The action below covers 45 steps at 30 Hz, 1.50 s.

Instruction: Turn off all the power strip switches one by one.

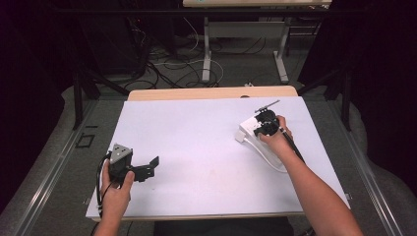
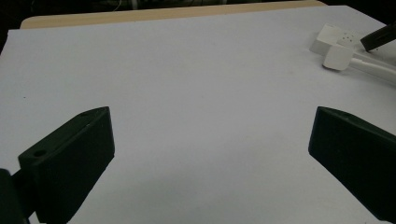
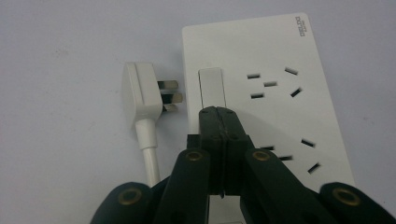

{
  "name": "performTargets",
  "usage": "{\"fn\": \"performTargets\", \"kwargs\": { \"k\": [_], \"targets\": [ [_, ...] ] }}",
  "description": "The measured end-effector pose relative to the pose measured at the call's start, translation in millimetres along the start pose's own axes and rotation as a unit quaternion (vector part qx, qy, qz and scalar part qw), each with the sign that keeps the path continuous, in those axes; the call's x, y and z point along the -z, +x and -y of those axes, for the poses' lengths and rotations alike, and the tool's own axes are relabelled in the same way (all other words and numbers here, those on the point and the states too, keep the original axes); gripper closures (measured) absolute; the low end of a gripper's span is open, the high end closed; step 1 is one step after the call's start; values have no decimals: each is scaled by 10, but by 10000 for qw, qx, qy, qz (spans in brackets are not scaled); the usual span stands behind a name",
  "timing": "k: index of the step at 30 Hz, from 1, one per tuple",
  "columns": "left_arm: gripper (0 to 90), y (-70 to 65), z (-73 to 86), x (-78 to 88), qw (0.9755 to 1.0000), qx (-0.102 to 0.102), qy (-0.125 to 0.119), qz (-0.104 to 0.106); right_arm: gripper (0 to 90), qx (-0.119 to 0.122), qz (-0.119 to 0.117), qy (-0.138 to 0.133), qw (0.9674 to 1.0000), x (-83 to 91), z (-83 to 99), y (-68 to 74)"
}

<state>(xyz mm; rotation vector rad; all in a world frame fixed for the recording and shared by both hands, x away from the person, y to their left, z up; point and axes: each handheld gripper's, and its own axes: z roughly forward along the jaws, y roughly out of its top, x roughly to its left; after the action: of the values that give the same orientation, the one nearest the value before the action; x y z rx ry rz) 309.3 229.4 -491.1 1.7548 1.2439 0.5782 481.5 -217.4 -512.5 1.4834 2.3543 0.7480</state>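
Observation:
A white power strip point(image 3: 261, 60) lies flat on the white table at the right point(image 1: 246, 129). Its rocker switch point(image 3: 211, 86) sits near the strip's left edge. My right gripper point(image 3: 218, 112) is shut, nothing between its jaws, and its tips rest at the near end of that switch. A white three-pin plug point(image 3: 140, 93) lies unplugged just left of the strip, pins pointing at it, its cable point(image 3: 149, 158) trailing toward me. My left gripper point(image 1: 147, 168) hovers at the table's front left, jaws wide open and empty point(image 2: 212, 126), facing the strip point(image 2: 334, 35) and plug point(image 2: 337, 58) far off.
The white table sheet point(image 1: 196, 142) stretches bare between the two hands. The white cable point(image 1: 268, 157) loops along the right hand toward the front. Beyond the far wooden edge point(image 1: 211, 92) are floor cables and desk legs.

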Motion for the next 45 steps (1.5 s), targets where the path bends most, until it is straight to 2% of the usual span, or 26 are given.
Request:
{"fn": "performTargets", "kwargs": {
  "k": [3,12,15,18,21,23,28,45],
  "targets": [
    [4,0,0,0,10000,2,0,-1,900,-76,20,36,10000,-6,0,9],
    [3,-2,-1,2,10000,6,-2,-2,900,-73,22,23,10000,-7,8,3],
    [3,-5,-1,4,10000,4,-7,-3,900,-3,54,37,10000,-5,13,-10],
    [4,-7,-2,3,10000,0,-11,-5,900,-64,10,13,10000,-6,14,-3],
    [3,-8,-3,4,10000,0,-14,-5,900,45,13,14,10000,-9,18,-16],
    [4,-9,-4,5,10000,2,-15,-2,900,-34,8,74,10000,-25,19,-5],
    [4,-8,-3,5,10000,6,-17,-2,900,54,-4,29,10000,-27,23,-7],
    [3,0,-5,5,10000,20,-23,0,900,-4,43,50,10000,-25,15,-4]
  ]
}}
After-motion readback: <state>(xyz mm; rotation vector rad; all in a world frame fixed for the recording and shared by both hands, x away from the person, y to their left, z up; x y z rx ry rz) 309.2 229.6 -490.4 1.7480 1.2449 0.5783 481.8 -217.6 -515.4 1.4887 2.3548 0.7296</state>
